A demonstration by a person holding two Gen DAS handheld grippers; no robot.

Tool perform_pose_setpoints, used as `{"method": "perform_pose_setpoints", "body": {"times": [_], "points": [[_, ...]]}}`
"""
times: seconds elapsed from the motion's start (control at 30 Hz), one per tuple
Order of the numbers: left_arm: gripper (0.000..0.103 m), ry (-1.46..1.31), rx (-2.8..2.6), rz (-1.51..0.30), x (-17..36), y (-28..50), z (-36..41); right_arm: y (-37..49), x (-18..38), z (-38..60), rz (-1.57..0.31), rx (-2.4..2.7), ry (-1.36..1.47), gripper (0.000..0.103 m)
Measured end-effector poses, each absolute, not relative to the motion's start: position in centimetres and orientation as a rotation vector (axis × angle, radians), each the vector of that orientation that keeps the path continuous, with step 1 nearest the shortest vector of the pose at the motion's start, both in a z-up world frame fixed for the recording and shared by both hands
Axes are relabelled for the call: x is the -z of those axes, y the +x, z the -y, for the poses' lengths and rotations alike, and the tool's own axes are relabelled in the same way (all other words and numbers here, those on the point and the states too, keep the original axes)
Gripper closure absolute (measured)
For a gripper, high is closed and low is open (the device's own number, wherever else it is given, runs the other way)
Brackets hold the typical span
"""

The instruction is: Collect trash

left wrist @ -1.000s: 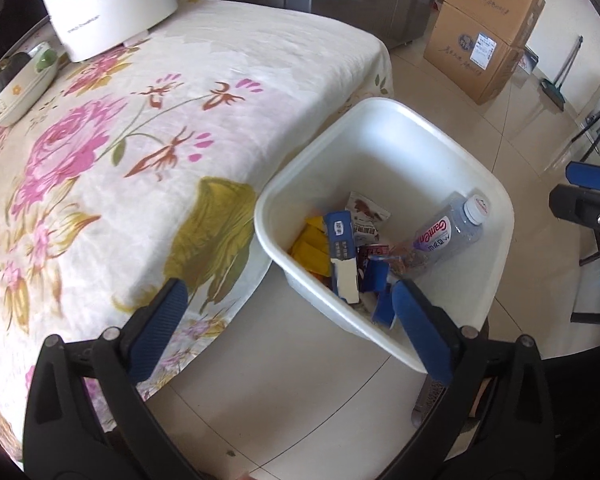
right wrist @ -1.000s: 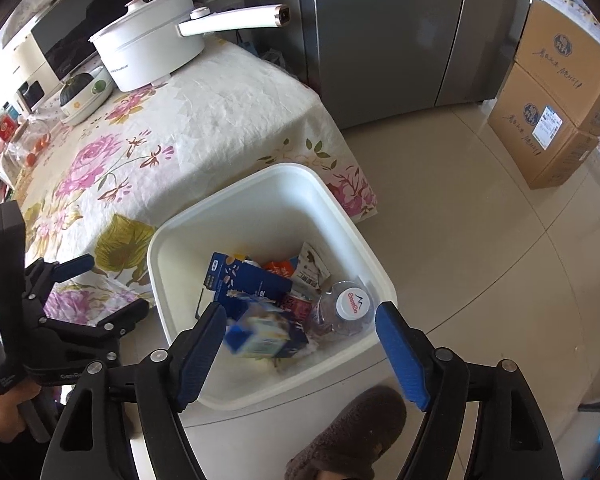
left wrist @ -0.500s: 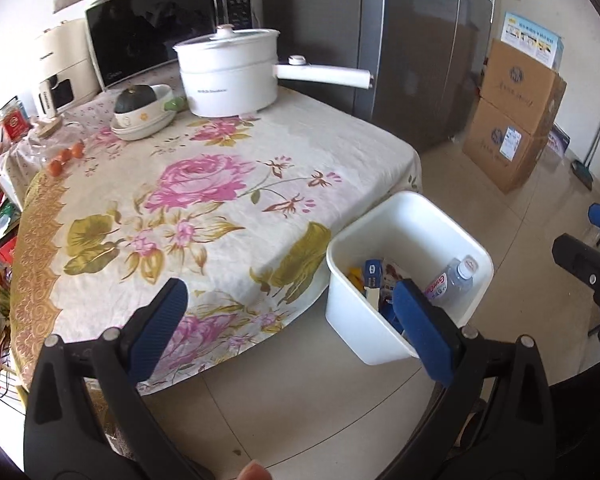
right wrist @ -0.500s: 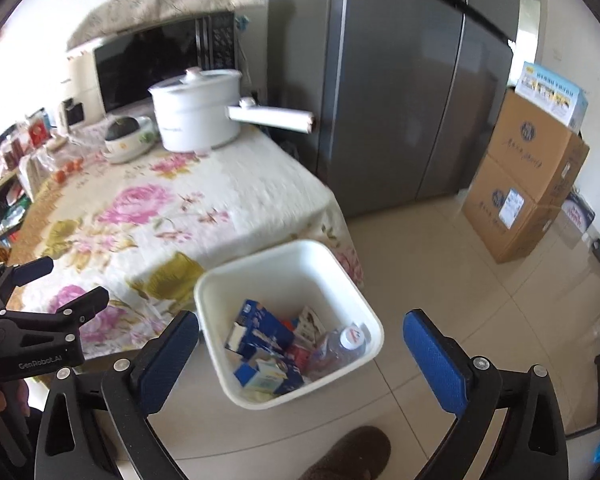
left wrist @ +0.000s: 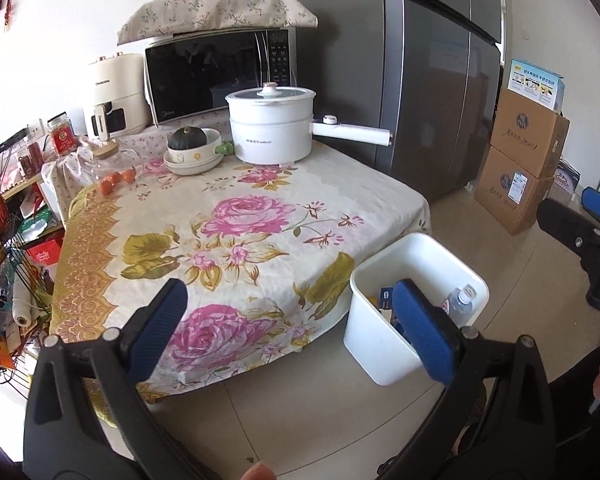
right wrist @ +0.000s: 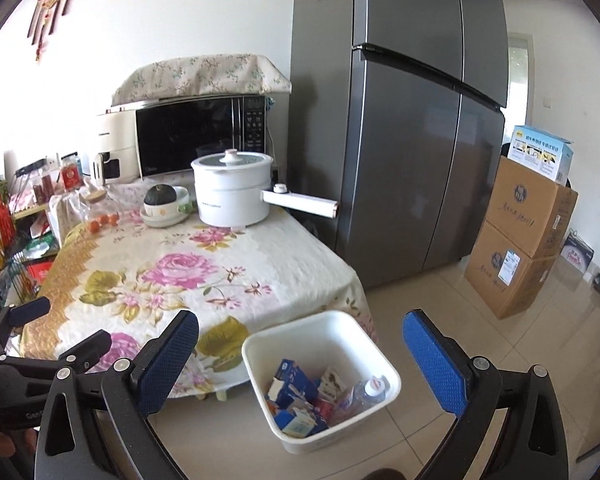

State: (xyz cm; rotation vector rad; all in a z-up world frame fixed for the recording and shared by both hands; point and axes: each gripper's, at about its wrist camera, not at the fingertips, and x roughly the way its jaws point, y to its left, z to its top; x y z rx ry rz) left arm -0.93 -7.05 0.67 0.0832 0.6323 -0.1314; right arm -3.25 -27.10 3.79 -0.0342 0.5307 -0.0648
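A white trash bin [right wrist: 260,376] stands on the tiled floor at the corner of the table; it also shows in the left wrist view [left wrist: 380,360]. It holds blue cartons [right wrist: 290,388], wrappers and a clear plastic bottle [right wrist: 370,390], whose cap shows in the left wrist view [left wrist: 462,298]. My left gripper [left wrist: 292,324] is open and empty, held high above the table edge and the bin. My right gripper [right wrist: 300,364] is open and empty, high above the bin. Each gripper shows in the other's view.
The table has a floral cloth [left wrist: 240,232]. At its back stand a white electric pot [left wrist: 270,124] with a long handle, a bowl with a squash [left wrist: 192,148], a microwave [left wrist: 216,76] and several small oranges [left wrist: 116,180]. A grey fridge [right wrist: 412,140] and stacked cardboard boxes [right wrist: 520,240] stand at the right.
Both grippers have risen and pulled back from the bin, staying open. The bin now looks small and low, and the whole table, microwave and fridge have come into view.
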Motion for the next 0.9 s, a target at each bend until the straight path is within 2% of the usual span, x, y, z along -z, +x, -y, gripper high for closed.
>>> {"method": "perform_pose_setpoints", "body": {"times": [0.9], "points": [[0.001,0.029,0.117,-0.576,-1.40,-1.43,6.70,-3.11,-3.48,26.62,-0.528,0.072,-0.028,0.000]]}}
